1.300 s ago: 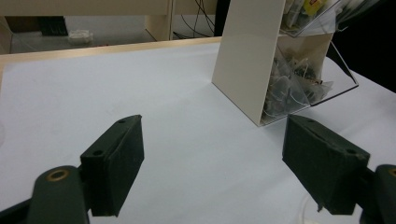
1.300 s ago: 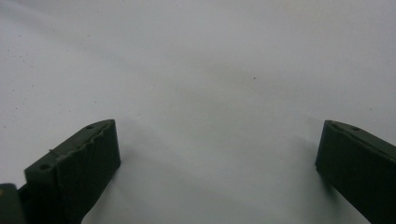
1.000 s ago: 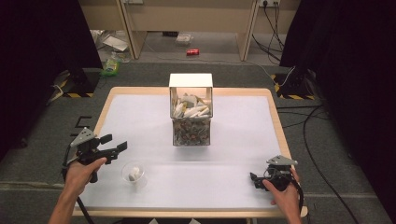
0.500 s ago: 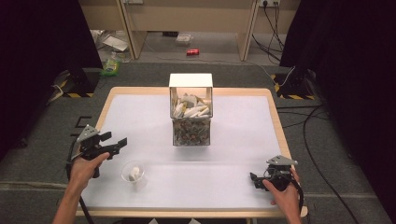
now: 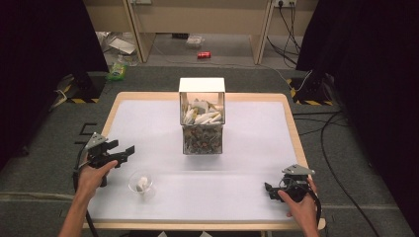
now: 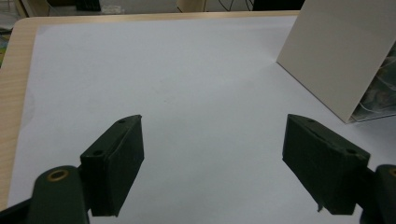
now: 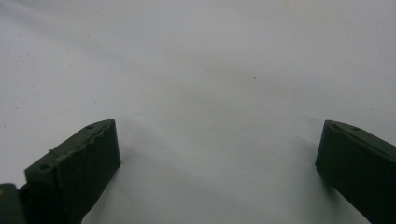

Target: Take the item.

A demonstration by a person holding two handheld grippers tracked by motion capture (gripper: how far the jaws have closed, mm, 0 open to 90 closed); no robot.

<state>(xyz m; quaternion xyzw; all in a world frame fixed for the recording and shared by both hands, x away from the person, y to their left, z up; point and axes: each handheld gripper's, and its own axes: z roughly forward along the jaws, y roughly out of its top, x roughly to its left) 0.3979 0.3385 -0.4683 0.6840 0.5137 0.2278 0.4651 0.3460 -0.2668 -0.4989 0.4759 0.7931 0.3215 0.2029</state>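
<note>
Clear cup [image 5: 141,181] sits just beside open left gripper [image 5: 124,150].

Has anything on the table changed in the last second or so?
The left gripper has drifted toward the person and come lower, closer to the small clear cup. Its jaws are open and empty, as before. The right gripper, the cup and the clear box have stayed put.
</note>
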